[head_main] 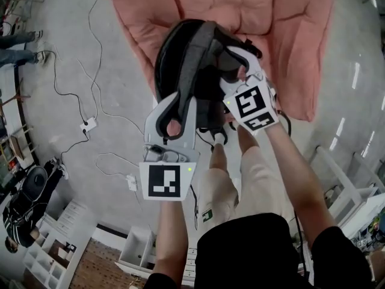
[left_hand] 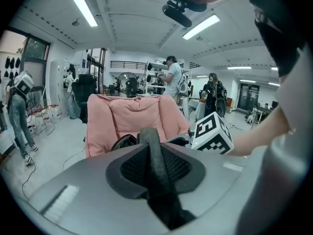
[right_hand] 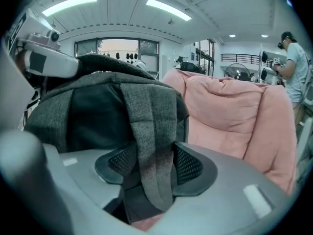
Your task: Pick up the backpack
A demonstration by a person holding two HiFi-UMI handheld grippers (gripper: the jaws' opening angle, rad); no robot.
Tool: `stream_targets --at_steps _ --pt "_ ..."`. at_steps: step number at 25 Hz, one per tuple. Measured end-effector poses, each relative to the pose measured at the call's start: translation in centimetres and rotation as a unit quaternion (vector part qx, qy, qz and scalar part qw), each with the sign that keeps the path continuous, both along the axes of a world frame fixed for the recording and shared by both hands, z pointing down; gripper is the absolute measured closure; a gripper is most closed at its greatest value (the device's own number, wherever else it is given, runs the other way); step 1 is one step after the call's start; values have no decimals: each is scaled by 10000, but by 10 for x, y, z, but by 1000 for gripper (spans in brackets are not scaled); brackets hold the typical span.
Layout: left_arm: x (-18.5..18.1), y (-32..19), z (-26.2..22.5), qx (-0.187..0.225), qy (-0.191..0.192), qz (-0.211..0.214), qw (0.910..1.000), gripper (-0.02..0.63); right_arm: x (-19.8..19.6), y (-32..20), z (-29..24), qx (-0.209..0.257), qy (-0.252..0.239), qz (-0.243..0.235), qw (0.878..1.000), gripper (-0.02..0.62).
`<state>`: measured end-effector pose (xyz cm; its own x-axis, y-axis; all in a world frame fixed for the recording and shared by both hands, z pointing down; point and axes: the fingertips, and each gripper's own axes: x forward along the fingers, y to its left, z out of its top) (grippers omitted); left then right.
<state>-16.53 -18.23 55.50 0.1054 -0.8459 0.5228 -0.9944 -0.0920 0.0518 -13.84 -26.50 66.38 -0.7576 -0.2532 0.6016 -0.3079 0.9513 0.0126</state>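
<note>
The grey and black backpack (head_main: 186,59) is held up over a pink padded armchair (head_main: 264,17). The left gripper (head_main: 180,104) pinches one shoulder strap (left_hand: 155,165), and the right gripper (head_main: 231,71) clamps the second strap (right_hand: 149,151). Below lies a grey floor (head_main: 66,47) strewn with white cables (head_main: 84,118). Strip lights (left_hand: 85,6) line the white ceiling, and people (left_hand: 172,80) stand behind the armchair.

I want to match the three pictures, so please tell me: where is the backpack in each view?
Head view: backpack upper centre, over the pink armchair.
Left gripper view: mainly its strap, bottom centre between the jaws; armchair behind.
Right gripper view: backpack fills left-centre; armchair at right.
Shared landmark: the pink armchair.
</note>
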Motion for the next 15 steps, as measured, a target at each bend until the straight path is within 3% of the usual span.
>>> stream_targets --at_steps 7,15 --pt "38 2 -34 224 -23 504 9985 538 42 4 -29 24 -161 495 9986 350" --pt "57 1 -79 392 -162 999 9941 538 67 11 -66 -98 -373 863 9955 350"
